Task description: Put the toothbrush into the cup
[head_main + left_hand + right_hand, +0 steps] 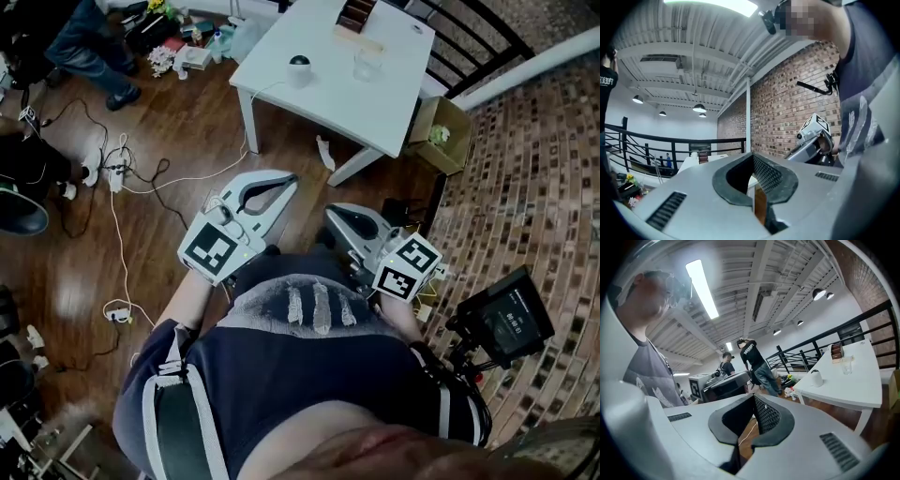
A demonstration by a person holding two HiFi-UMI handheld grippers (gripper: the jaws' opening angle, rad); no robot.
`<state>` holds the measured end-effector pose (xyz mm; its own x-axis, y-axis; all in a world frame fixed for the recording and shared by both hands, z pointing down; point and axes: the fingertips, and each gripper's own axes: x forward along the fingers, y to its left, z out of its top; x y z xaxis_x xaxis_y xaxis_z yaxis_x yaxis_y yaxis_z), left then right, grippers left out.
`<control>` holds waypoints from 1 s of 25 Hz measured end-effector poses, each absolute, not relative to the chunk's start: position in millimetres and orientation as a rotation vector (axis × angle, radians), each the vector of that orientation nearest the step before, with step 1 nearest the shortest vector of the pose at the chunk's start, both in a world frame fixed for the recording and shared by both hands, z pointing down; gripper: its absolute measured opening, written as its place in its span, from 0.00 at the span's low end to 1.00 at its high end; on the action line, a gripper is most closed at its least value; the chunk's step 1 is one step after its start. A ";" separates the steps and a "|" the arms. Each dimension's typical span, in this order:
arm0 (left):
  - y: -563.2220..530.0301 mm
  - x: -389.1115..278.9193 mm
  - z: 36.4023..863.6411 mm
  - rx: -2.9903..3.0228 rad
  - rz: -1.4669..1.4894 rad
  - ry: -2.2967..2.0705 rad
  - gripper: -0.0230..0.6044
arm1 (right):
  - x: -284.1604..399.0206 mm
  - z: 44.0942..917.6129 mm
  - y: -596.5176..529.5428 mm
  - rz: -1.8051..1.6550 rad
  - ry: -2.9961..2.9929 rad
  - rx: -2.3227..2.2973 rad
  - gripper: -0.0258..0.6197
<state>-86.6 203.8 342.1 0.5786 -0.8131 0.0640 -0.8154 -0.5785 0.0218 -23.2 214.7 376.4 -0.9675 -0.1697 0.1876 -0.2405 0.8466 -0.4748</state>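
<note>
The left tongs (286,183) are held low, close to the person's body. They are shut, tip to tip, with nothing in them. Just beside them, the right tongs (333,214) are shut too, and they hold nothing.

The cup (367,66) is clear. It stands far ahead on the white surface (394,103), well apart from both tongs. Just behind the cup lies a long pale stick (361,39). It looks like the toothbrush, but it is too small to be sure. It is not in the cup. A round black and white thing (299,66) sits to the left of the cup. A brown box (356,14) sits at the far edge.

Only the head view shows the wood floor (187,141) with its white cables (122,244), a cardboard box (439,131) by the right side of the surface, and a small dark screen (506,323) near the person's right arm.

The left gripper view looks along a brick wall (787,103) and a black railing (670,140). It also shows the other tongs off to the right. It shows no cup.

The right gripper view shows the cup on the surface from the side, with the round thing to its left. It also shows two people (752,362) standing at the back of the room.
</note>
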 end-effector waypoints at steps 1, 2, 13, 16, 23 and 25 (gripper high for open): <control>196.2 -81.4 342.8 2.747 0.086 -1.413 0.03 | -18.5 376.9 206.7 0.773 -2.887 0.325 0.04; 188.6 -75.8 342.8 2.749 0.100 -1.410 0.03 | -13.6 377.2 199.2 0.779 -2.891 0.326 0.04; 107.4 -2.0 327.6 2.791 0.222 -1.384 0.03 | 49.0 376.6 118.5 0.842 -2.952 0.323 0.04; 88.1 21.8 324.0 2.792 0.249 -1.393 0.03 | 70.8 375.9 99.3 0.848 -2.957 0.303 0.04; 61.3 77.3 324.8 2.844 0.359 -1.377 0.03 | 118.5 355.3 59.9 0.956 -3.077 0.220 0.04; 55.1 87.1 325.9 2.832 0.374 -1.377 0.03 | 125.6 360.7 53.4 0.901 -3.062 0.228 0.04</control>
